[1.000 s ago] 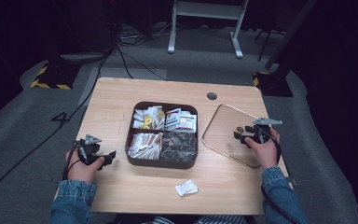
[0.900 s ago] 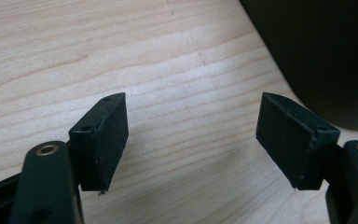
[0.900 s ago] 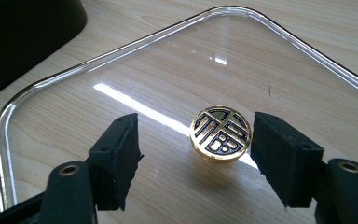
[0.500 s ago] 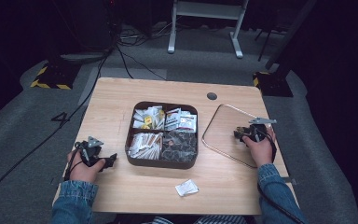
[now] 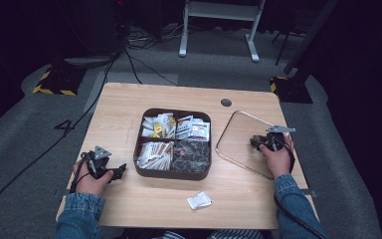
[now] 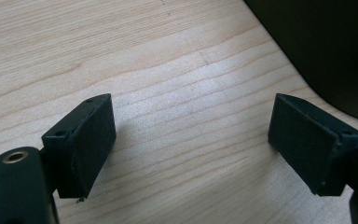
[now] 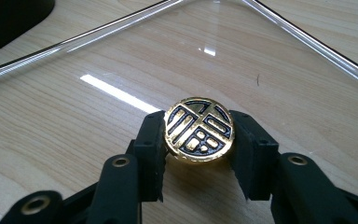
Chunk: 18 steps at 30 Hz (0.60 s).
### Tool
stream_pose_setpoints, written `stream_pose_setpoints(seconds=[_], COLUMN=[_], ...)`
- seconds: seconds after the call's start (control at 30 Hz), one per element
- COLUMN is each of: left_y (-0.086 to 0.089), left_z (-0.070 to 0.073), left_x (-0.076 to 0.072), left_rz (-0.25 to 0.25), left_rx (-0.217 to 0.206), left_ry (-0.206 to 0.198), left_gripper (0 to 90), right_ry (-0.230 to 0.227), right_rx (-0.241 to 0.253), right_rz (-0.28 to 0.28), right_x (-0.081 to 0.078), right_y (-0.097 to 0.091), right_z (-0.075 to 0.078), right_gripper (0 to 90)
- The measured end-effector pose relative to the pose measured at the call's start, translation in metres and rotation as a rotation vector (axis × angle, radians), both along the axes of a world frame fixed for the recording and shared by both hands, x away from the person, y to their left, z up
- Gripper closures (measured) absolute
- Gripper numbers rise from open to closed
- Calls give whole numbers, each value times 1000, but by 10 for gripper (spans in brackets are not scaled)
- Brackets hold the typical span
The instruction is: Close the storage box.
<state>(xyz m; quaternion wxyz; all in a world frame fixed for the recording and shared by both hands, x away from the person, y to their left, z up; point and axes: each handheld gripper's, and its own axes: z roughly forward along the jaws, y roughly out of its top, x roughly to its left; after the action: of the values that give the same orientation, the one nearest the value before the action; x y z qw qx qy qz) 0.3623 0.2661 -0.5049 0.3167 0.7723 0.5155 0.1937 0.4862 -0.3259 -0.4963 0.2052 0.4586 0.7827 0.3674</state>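
Your right claw (image 7: 199,154) has just been closing and now pinches the gold knob (image 7: 199,135) of the clear lid (image 5: 243,142), which lies flat on the table (image 5: 129,109) right of the compartment tray (image 5: 173,172). Your left claw (image 6: 191,144), just opened wide, holds nothing, resting left of the tray.

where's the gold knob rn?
Between the right gripper pads: the gold knob sits on the clear lid, right of the brown tray.
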Motion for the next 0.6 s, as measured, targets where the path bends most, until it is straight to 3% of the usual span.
stream_pose_setpoints(seconds=[0.27,0.6], left_y=[0,-1], left_z=[0,0], left_x=[0,1], left_rz=[0,1], left_rx=[-1,0], left_ry=[0,-1], left_gripper=[153,153], right_ry=[-15,-72], right_rx=[-1,32], right_rz=[20,41], right_x=[-3,-14], right_y=[1,0], right_z=[7,30], right_gripper=[588,588])
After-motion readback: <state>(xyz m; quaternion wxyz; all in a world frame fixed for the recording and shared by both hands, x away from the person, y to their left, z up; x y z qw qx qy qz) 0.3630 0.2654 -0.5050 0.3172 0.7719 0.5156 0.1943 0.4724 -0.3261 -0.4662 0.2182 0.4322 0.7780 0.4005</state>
